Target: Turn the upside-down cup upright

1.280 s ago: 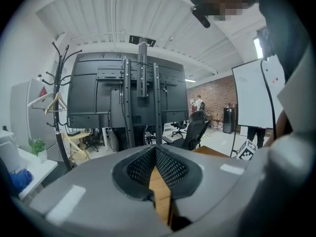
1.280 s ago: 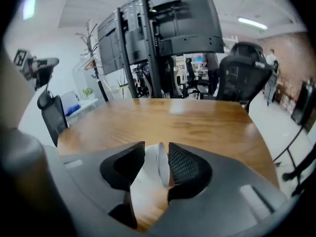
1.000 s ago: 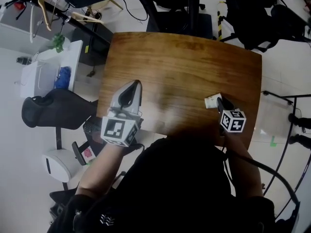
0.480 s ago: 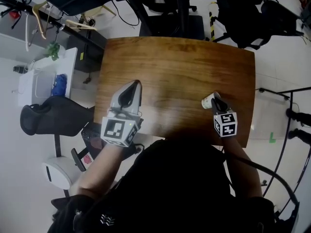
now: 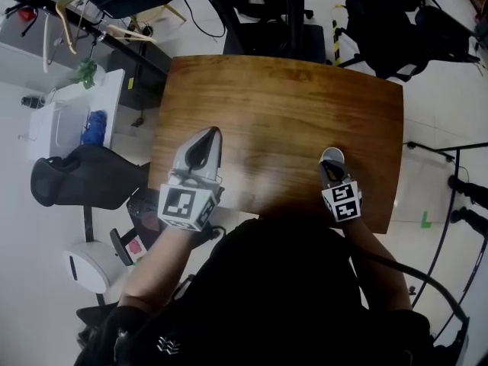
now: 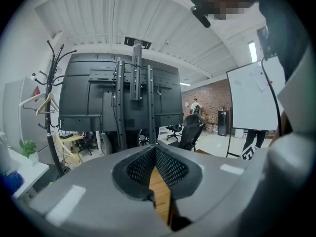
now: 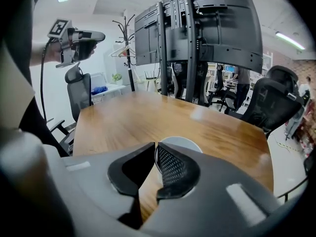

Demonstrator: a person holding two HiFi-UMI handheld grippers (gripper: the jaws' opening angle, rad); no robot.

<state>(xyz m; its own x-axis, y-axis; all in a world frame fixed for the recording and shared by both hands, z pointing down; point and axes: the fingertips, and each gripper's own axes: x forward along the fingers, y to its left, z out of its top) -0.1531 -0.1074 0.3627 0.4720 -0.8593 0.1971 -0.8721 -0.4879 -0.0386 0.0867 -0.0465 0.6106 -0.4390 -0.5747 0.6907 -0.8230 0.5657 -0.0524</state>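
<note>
Desk: wooden top with rounded corners (image 5: 282, 105), seen from steeply above.
Cup: small white cup (image 5: 332, 156) near the desk's right front edge, close to the person. Its mouth faces up, showing a pale rim ring and a grey inside.
Right tongs: these (image 5: 329, 168) slant down onto the cup from the person's side. The jaws are closing with their tips almost together, pinching the cup's near wall, one pad inside the mouth and the other outside.
Cup base: hidden behind the tongs, so it may rest on the desk or hang just above it; the views do not settle which.
Left tongs: these (image 5: 207, 134) are held over the desk's left half, well apart from the cup. The jaws are together with nothing between them, and only a sliver of desk wood shows below the tips.
Person: dark sleeves fill the bottom of the head view.
Surroundings: black office chair (image 5: 84, 174) left of the desk; coat rack (image 7: 129, 53) and tall black screens (image 7: 207, 28) beyond the far edge.
</note>
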